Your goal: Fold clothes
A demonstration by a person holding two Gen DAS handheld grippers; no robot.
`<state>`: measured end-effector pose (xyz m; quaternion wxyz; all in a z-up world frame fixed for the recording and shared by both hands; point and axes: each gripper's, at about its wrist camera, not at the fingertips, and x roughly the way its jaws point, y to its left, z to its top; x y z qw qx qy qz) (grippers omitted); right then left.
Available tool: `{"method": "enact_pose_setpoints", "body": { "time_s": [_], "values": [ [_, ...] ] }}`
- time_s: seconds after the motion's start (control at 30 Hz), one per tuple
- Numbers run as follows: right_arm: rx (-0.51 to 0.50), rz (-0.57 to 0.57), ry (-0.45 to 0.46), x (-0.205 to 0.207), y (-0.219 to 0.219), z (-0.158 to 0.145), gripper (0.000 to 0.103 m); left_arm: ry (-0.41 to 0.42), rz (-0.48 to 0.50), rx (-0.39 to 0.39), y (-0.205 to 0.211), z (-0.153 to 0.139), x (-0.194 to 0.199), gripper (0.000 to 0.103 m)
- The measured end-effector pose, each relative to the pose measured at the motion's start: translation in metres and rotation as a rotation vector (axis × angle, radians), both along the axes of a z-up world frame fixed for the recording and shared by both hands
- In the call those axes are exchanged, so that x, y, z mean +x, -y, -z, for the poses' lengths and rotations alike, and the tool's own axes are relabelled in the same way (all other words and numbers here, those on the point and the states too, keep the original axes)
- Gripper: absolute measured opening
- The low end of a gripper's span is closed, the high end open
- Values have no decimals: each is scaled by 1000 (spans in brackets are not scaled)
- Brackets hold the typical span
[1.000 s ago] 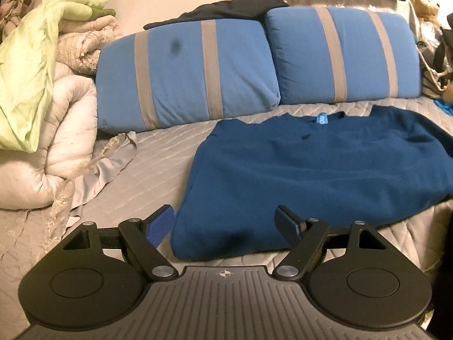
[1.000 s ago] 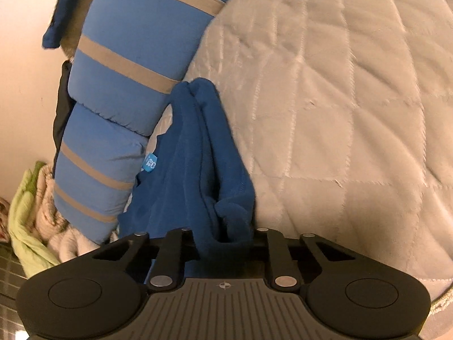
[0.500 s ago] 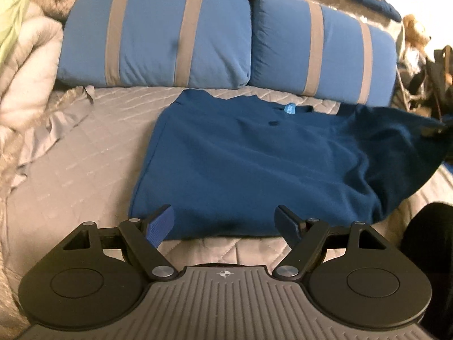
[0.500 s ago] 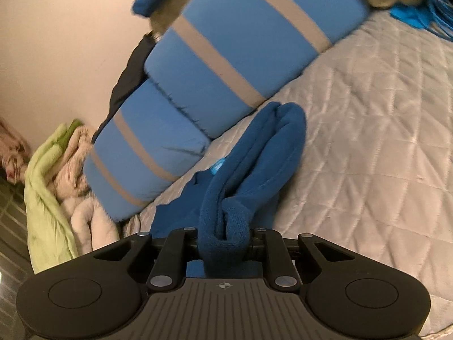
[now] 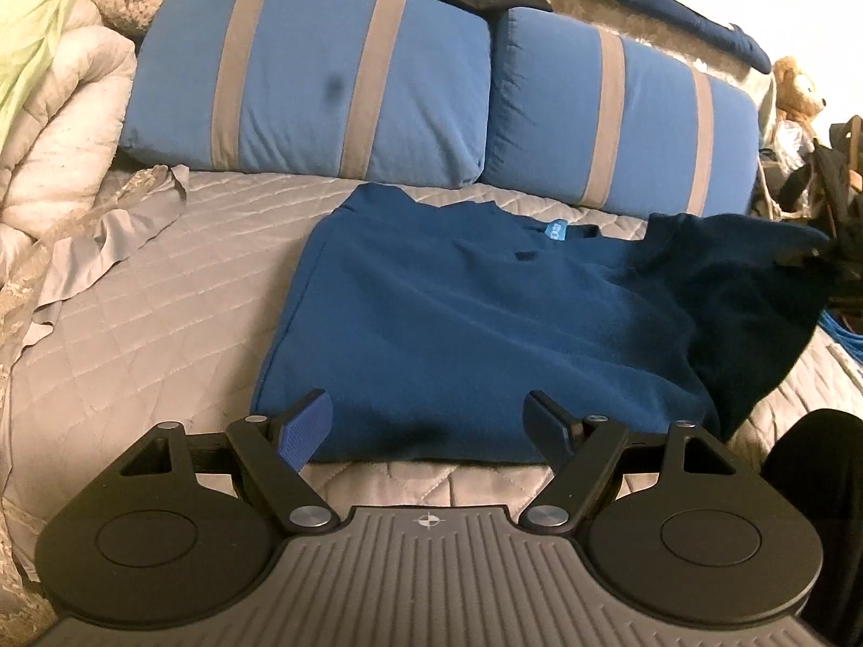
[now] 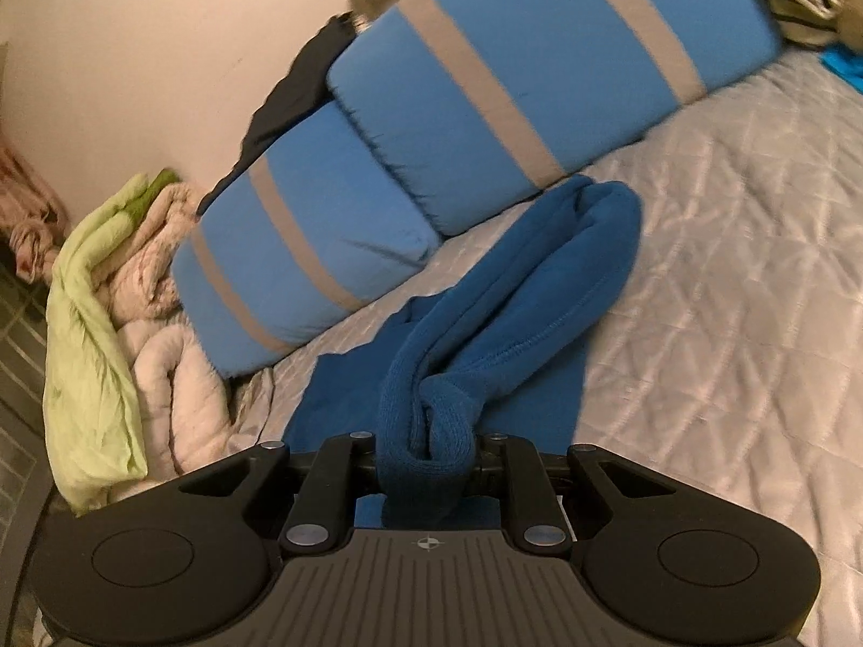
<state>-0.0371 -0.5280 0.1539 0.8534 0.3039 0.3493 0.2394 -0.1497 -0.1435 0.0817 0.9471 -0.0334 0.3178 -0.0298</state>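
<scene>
Left wrist view: the left gripper (image 5: 426, 423) hangs with jaws wide apart and empty over the near hem of a dark blue sweater (image 5: 458, 334), spread flat on a quilted grey bed (image 5: 135, 334). Right wrist view: the right gripper (image 6: 426, 453) is clamped on the sweater's bunched sleeve (image 6: 518, 291). Behind lie two blue striped pillows (image 5: 323, 81).

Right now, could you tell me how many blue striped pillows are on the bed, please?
2: the left pillow and the right pillow stand side by side behind the blue sweater. Others may be hidden.
</scene>
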Motion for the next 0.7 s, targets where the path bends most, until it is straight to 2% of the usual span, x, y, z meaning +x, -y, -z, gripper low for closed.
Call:
{"method": "enact_pose_setpoints", "body": {
  "time_s": [0.13, 0.23, 0.4, 0.53, 0.63, 0.7],
  "values": [
    [-45, -63, 32, 9, -39, -18, 19, 7, -22, 1, 2, 0, -1, 78],
    [-96, -145, 67, 17, -89, -35, 19, 29, -42, -7, 1, -1, -5, 78],
    [-233, -371, 137, 28, -225, -56, 19, 74, -89, -30, -4, -3, -15, 78],
    [-373, -564, 120, 16, -318, -30, 19, 77, -102, -82, -11, -2, -22, 78],
    [-439, -618, 100, 7, -345, -9, 19, 90, -104, -91, -11, -2, -27, 78],
    [-439, -622, 87, 6, -346, -3, 19, 92, -100, -68, -8, -2, -27, 78]
  ]
}}
